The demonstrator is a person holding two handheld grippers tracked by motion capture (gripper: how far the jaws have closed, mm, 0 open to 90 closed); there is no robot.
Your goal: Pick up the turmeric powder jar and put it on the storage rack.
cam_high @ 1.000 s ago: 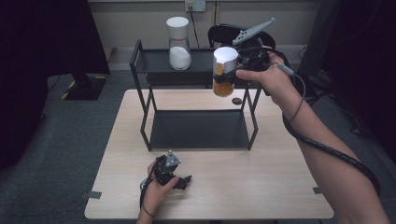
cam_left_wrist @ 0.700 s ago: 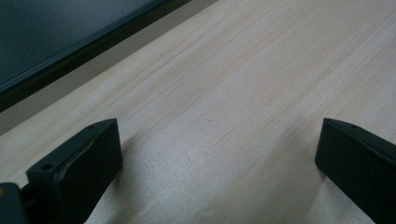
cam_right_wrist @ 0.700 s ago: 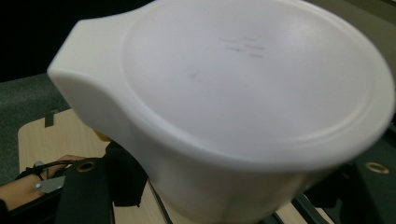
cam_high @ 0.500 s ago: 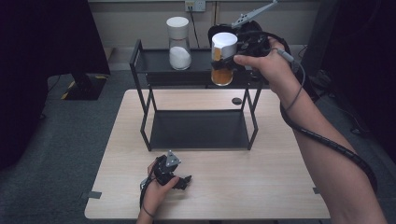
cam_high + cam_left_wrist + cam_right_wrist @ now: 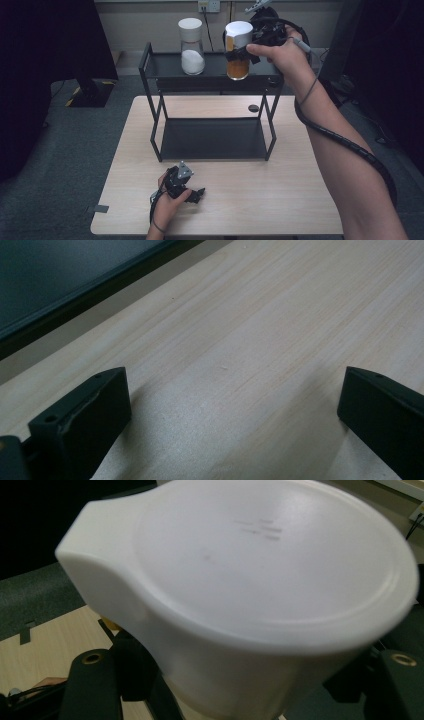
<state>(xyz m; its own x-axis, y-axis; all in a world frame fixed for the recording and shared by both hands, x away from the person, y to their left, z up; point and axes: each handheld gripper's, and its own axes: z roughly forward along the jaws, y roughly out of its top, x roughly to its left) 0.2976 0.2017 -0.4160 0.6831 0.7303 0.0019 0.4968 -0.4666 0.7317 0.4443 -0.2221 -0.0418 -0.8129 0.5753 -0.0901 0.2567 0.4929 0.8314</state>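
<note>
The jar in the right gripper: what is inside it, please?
The jar holds an orange filling in its lower part, seen through the clear wall. Its white lid covers the top, and the right gripper hides part of the side, so the filling's upper level is unclear.

High view: surface (image 5: 280,200) evenly lit from above, room edges and corners fall into near-black. Soft shadow under rack (image 5: 212,135). Right gripper view: white lid (image 5: 260,580) close, soft, slightly overexposed. Left gripper view: sharp wood grain, faint shadows beside tongs.

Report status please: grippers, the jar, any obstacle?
Right gripper shut on orange jar, over top shelf. Left gripper open, on table. White jar beside, apart.
</note>
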